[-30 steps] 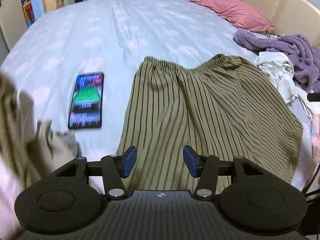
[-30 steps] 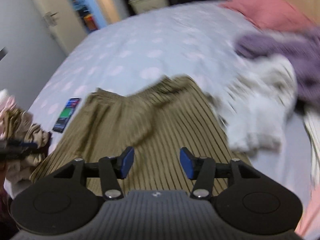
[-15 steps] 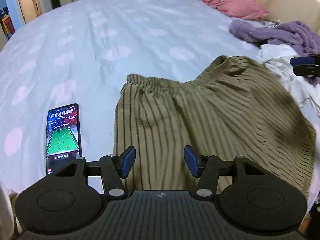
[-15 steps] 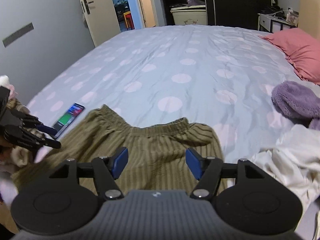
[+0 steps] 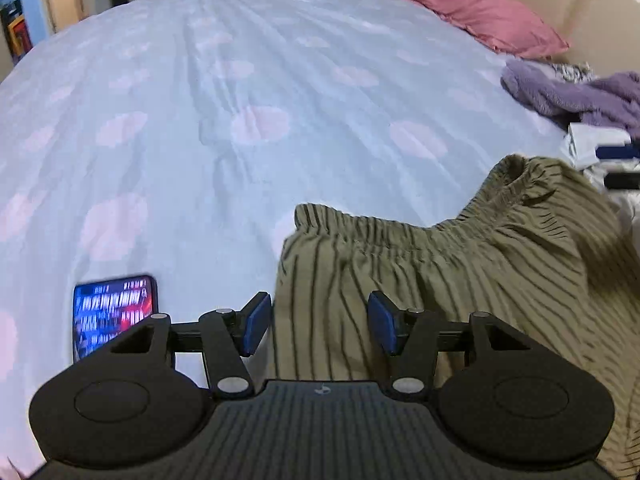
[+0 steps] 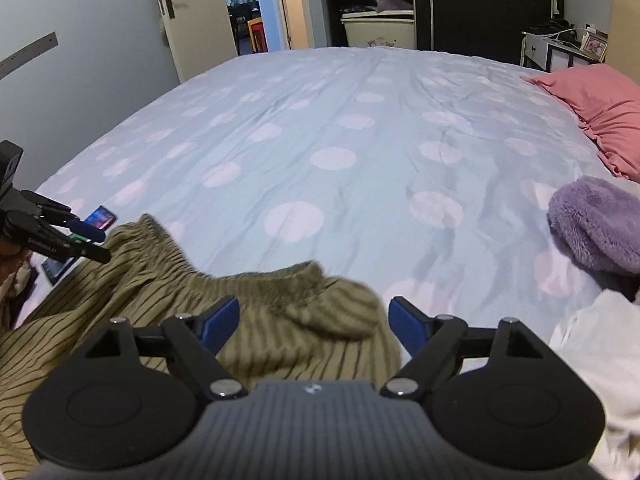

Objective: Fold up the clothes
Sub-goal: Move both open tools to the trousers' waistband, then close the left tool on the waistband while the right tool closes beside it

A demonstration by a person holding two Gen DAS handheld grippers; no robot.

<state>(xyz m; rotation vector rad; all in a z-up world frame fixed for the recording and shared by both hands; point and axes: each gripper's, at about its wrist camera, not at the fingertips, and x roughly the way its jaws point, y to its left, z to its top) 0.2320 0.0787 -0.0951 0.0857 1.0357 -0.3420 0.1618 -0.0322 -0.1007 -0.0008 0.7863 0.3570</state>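
Note:
Olive striped shorts (image 5: 440,280) lie on the bed with the elastic waistband pointing away from me; they also show in the right wrist view (image 6: 160,292). My left gripper (image 5: 318,326) is open over the left waistband corner, fabric between its blue pads, not clamped. My right gripper (image 6: 314,322) is open over the right waistband corner, which is bunched up. The left gripper also shows at the left of the right wrist view (image 6: 88,240).
A lit phone (image 5: 112,312) lies just left of the shorts. A purple fleece (image 5: 580,96), a white garment (image 6: 592,352) and a pink pillow (image 5: 472,12) are on the right. The blue dotted sheet (image 5: 240,120) stretches ahead. Crumpled beige clothes (image 6: 10,280) lie at far left.
Both grippers have moved forward and down to the waistband corners of the shorts. The right waistband corner has bunched and lifted. Both stay open.

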